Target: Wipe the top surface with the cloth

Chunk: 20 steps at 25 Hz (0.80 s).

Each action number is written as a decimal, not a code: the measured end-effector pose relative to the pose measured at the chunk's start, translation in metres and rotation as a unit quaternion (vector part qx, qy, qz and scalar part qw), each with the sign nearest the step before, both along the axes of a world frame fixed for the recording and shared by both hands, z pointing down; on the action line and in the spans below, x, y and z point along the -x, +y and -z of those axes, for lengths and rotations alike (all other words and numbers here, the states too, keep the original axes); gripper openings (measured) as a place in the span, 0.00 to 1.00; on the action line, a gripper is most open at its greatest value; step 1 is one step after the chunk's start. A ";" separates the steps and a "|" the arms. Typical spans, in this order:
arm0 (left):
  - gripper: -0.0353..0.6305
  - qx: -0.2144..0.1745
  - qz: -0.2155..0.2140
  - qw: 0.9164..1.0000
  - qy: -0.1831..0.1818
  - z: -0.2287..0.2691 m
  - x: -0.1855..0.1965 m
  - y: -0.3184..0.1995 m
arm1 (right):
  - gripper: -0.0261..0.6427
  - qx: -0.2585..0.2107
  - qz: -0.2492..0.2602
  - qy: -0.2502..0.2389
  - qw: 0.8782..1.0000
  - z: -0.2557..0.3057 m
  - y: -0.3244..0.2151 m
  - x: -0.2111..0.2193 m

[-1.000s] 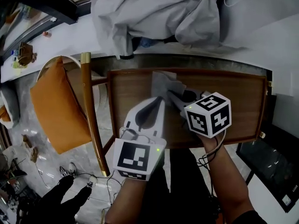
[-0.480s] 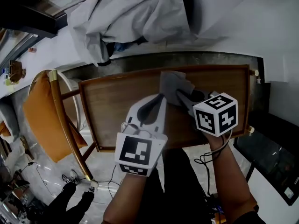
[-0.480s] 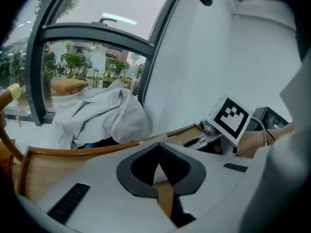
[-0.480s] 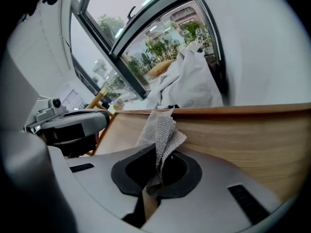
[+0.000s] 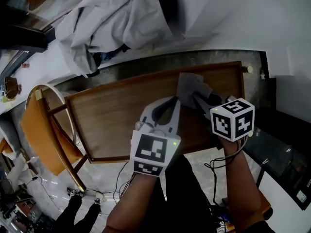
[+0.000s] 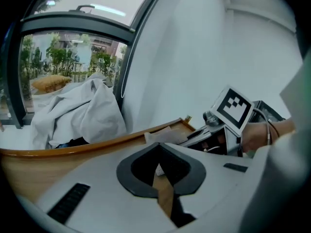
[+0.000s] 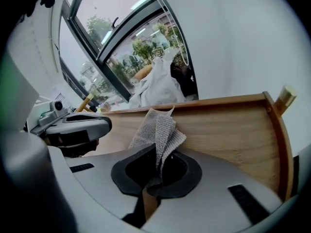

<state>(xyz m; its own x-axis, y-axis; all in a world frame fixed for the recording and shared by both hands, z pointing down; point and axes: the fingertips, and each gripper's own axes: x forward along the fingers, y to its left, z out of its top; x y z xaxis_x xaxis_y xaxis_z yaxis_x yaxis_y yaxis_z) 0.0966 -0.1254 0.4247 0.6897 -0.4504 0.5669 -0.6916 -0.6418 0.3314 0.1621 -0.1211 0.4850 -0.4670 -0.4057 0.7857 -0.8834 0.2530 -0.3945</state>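
A wooden table top (image 5: 109,120) with a raised rim spans the middle of the head view. A grey woven cloth (image 5: 188,84) lies on its far right part, near the back rim. My right gripper (image 5: 198,100) is shut on the cloth (image 7: 158,127), which stands up crumpled from between the jaws of the right gripper (image 7: 156,168). My left gripper (image 5: 170,103) hovers just left of it over bare wood, shut, with nothing held. In the left gripper view, the left gripper (image 6: 159,163) shows only wood through its jaw gap, with the cloth (image 6: 163,136) and the right gripper's marker cube beyond.
A chair with an orange cushion (image 5: 34,130) stands at the table's left end. A heap of pale grey sheeting (image 5: 112,18) lies on the ledge behind the table. A white wall (image 5: 233,18) runs behind the right end. Cables lie on the floor.
Both grippers and the cloth have moved right along the top, from its middle toward the right end. The right gripper has kept its hold on the cloth.
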 end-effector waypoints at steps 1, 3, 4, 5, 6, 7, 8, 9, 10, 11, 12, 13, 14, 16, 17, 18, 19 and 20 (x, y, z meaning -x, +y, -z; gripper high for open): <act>0.07 0.000 -0.003 1.000 0.001 0.000 -0.007 0.000 | 0.08 0.001 -0.005 0.005 1.000 0.000 0.001 -0.010; 0.07 0.000 -0.009 1.000 0.002 -0.002 -0.020 0.000 | 0.08 0.002 -0.014 0.012 1.000 -0.002 0.002 -0.029; 0.07 0.001 -0.012 1.000 0.002 -0.003 -0.027 0.001 | 0.08 0.002 -0.019 0.015 1.000 -0.002 0.002 -0.037; 0.07 0.002 -0.016 1.000 0.002 -0.004 -0.034 0.002 | 0.08 0.001 -0.023 0.017 1.000 -0.001 0.002 -0.045; 0.07 0.003 -0.020 1.000 0.003 -0.005 -0.042 0.003 | 0.08 0.001 -0.026 0.022 0.999 -0.001 0.002 -0.053; 0.07 0.004 -0.025 1.000 0.004 -0.005 -0.050 0.005 | 0.08 0.000 -0.026 0.028 0.999 0.000 0.003 -0.061; 0.07 0.005 -0.029 1.000 0.006 -0.005 -0.058 0.006 | 0.08 -0.002 -0.026 0.035 0.999 0.001 0.004 -0.068; 0.07 0.006 -0.032 0.999 0.008 -0.005 -0.065 0.007 | 0.08 -0.003 -0.024 0.042 0.999 0.003 0.004 -0.074; 0.07 0.006 -0.036 0.999 0.009 -0.005 -0.072 0.008 | 0.08 -0.005 -0.024 0.047 0.999 0.004 0.004 -0.080; 0.07 0.007 -0.040 0.999 0.011 -0.005 -0.079 0.008 | 0.08 -0.007 -0.025 0.052 0.998 0.007 0.004 -0.086; 0.07 0.008 -0.044 0.999 0.013 -0.005 -0.086 0.009 | 0.08 -0.009 -0.027 0.056 0.998 0.009 0.004 -0.091; 0.07 0.008 -0.049 0.999 0.014 -0.005 -0.093 0.010 | 0.08 -0.010 -0.029 0.060 0.998 0.012 0.004 -0.096; 0.07 0.008 -0.054 0.998 0.015 -0.004 -0.099 0.011 | 0.08 -0.012 -0.031 0.064 0.997 0.014 0.004 -0.101; 0.07 0.006 -0.064 0.998 0.018 -0.002 -0.110 0.012 | 0.08 -0.013 -0.033 0.071 0.997 0.018 0.004 -0.110; 0.07 0.004 -0.069 0.997 0.019 -0.001 -0.115 0.012 | 0.08 -0.013 -0.035 0.076 0.996 0.020 0.004 -0.115; 0.07 0.003 -0.074 0.997 0.020 0.000 -0.121 0.013 | 0.08 -0.012 -0.035 0.081 0.996 0.020 0.004 -0.120; 0.07 0.003 -0.078 0.997 0.022 0.001 -0.125 0.014 | 0.08 -0.010 -0.036 0.089 0.995 0.021 0.005 -0.127; 0.07 0.004 -0.082 0.996 0.023 0.001 -0.130 0.015 | 0.08 -0.008 -0.038 0.096 0.995 0.021 0.006 -0.133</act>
<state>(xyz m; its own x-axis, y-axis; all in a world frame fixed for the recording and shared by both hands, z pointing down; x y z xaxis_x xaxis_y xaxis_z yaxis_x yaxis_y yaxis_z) 0.2263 -0.1101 0.4238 0.7787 -0.3251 0.5366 -0.5616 -0.7425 0.3652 0.2953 -0.1149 0.4643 -0.2764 -0.4480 0.8502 -0.9589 0.1877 -0.2129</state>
